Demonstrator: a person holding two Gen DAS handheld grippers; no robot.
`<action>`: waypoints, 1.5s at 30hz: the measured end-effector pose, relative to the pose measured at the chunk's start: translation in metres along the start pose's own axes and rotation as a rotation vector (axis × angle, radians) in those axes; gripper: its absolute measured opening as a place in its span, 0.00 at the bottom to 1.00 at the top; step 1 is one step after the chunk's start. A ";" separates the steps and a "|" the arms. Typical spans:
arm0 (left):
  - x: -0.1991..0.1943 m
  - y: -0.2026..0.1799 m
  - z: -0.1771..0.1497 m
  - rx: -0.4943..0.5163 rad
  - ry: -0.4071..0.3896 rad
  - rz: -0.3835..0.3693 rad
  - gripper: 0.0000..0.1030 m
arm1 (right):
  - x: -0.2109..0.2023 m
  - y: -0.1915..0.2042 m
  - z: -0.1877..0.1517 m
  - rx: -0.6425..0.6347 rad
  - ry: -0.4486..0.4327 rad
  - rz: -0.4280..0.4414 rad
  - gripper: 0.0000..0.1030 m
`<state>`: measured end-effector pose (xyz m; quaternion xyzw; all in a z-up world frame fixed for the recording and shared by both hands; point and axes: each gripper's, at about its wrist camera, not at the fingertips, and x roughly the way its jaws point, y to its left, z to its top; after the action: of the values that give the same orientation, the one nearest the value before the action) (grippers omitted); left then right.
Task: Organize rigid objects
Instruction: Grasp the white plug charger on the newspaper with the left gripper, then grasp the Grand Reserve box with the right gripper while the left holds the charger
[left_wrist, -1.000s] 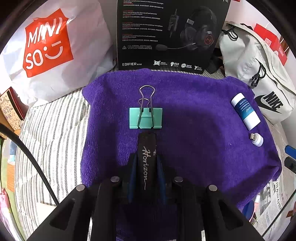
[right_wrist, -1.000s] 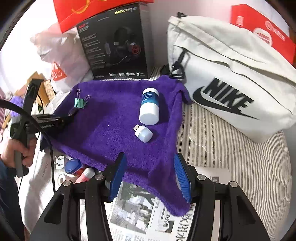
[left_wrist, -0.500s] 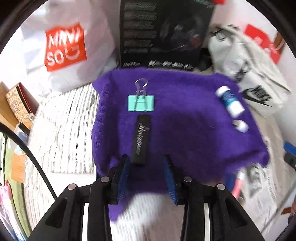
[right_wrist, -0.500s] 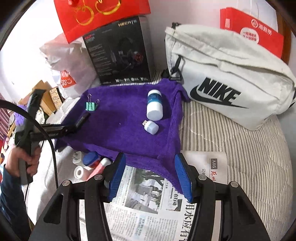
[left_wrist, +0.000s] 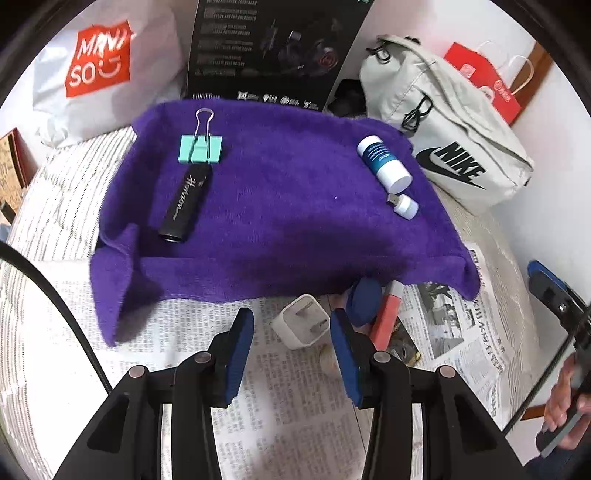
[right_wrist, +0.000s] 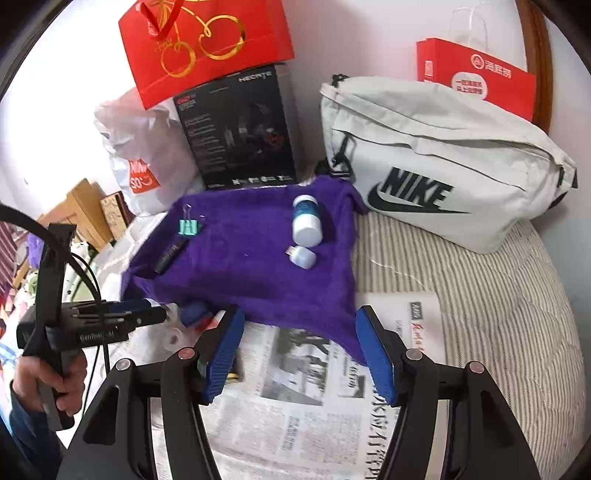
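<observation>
On the purple towel (left_wrist: 295, 221) lie a teal binder clip (left_wrist: 201, 149), a black tube (left_wrist: 186, 201) just below it, a blue-and-white bottle (left_wrist: 384, 164) and a small white USB plug (left_wrist: 404, 205). My left gripper (left_wrist: 291, 315) hovers over the newspaper in front of the towel. Its jaws are opening, and a white charger (left_wrist: 301, 326) lies beneath the gap, untouched. My right gripper (right_wrist: 300, 314) hangs over the towel's (right_wrist: 251, 277) near edge with its jaws opening on nothing. From there the left gripper (right_wrist: 159, 314) shows at the left.
A blue cap (left_wrist: 364, 299) and a pink tube (left_wrist: 388, 314) lie by the charger on the newspaper (left_wrist: 295, 406). A Nike bag (right_wrist: 443, 166), a black headset box (right_wrist: 240, 129), a white shopping bag (left_wrist: 103, 74) and red bags (right_wrist: 207, 44) ring the towel.
My left gripper let go of the black tube, left it below the clip and drew back off the towel, opening. My right gripper pulled back and its jaws widened.
</observation>
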<state>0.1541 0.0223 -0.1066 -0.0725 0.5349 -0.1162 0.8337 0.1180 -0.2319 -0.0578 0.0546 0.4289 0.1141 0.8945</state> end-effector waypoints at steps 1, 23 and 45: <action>0.004 -0.003 0.001 0.005 0.006 0.006 0.40 | 0.000 -0.003 -0.001 0.011 0.000 0.008 0.61; 0.037 -0.017 0.002 0.123 0.008 0.232 0.27 | 0.030 -0.012 -0.020 -0.004 0.063 0.045 0.61; 0.006 0.034 -0.045 0.077 -0.068 0.235 0.27 | 0.093 0.049 -0.044 -0.168 0.180 0.110 0.60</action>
<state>0.1200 0.0539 -0.1390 0.0186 0.5063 -0.0356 0.8614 0.1326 -0.1607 -0.1459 -0.0074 0.4929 0.2029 0.8461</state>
